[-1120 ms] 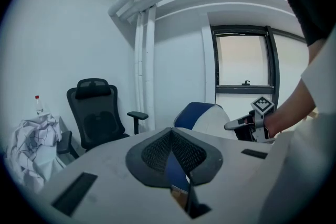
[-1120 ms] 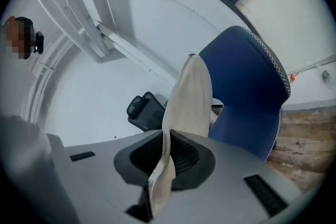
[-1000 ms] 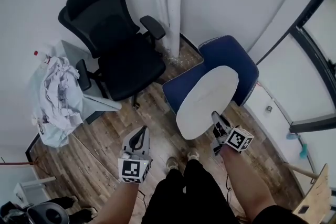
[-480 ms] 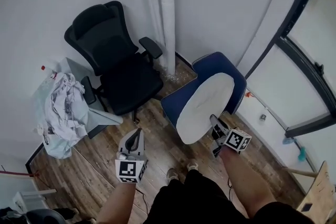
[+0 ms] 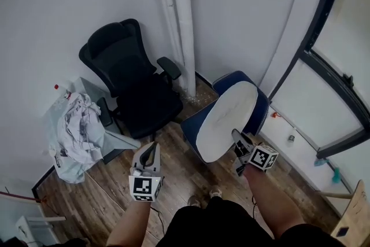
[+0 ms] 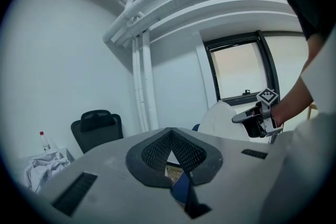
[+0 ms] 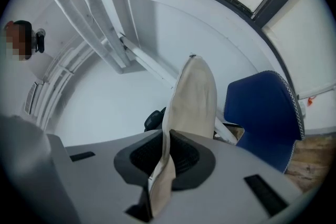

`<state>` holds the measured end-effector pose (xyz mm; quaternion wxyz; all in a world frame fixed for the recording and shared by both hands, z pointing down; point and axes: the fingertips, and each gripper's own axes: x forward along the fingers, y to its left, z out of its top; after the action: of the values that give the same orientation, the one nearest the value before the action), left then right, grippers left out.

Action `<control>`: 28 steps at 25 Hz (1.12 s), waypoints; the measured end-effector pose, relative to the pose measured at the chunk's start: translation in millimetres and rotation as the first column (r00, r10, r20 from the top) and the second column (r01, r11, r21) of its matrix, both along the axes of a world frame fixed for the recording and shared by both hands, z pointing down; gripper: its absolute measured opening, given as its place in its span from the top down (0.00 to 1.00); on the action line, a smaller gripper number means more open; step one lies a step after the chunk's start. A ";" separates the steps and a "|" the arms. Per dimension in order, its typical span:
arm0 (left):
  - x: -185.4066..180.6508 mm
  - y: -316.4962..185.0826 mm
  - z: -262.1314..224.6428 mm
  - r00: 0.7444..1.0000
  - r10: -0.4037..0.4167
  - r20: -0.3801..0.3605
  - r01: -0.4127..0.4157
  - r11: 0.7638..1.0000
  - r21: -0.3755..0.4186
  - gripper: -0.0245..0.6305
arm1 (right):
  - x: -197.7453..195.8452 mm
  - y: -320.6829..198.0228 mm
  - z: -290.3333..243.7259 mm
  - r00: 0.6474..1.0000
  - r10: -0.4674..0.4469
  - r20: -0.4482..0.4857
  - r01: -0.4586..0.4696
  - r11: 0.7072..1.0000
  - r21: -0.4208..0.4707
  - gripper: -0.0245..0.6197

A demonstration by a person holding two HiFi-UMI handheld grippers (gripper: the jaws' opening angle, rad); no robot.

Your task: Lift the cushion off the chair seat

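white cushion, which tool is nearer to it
Right. The right tool is shut on the near edge of the white cushion; the left tool, shut and empty, hangs off to its left, clear of it.

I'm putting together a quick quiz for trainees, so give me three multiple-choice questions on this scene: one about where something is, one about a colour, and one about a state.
1. In the head view, where does the black office chair stand relative to the blue chair?
A) to its left
B) to its right
C) stacked on it

2. What colour is the cushion?
A) red
B) off-white
C) green

3. What is the right gripper doing?
A) open and empty
B) fingers shut on the cushion's edge
C) holding a bottle

Answers:
1 A: the black office chair is by the wall, further left in the head view.
2 B: the cushion looks pale cream in the head view and the right gripper view.
3 B: the right gripper view shows the cushion's edge pinched between the fingers.
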<state>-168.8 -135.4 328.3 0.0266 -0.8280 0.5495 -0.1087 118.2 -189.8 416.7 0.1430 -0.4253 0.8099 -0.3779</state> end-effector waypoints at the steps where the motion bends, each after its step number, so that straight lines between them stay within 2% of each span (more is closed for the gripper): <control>1: 0.9 0.0 -4.4 1.000 0.001 0.001 -0.001 1.000 0.006 0.96 | 0.5 -0.4 -4.2 1.000 -0.003 -0.003 0.003 1.000 0.009 0.90; 8: 4.3 1.3 -26.9 1.000 0.002 0.010 -0.003 0.999 0.040 0.96 | 4.8 -2.3 -41.2 1.000 -0.028 0.012 0.028 0.997 0.070 0.90; 17: 0.2 4.1 -51.9 0.999 -0.031 -0.036 0.033 0.997 0.065 0.96 | 17.8 -8.5 -71.0 1.000 -0.025 0.011 0.024 0.993 0.120 0.90; 28: -4.5 -10.7 -83.2 0.997 -0.053 -0.049 0.058 0.992 0.110 0.96 | 21.7 -21.8 -119.5 0.999 -0.029 0.034 0.021 0.977 0.214 0.90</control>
<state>-173.2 -146.1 245.2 0.0569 -0.8118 0.5782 -0.0594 140.0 -211.6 297.2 0.1982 -0.3903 0.8481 -0.2984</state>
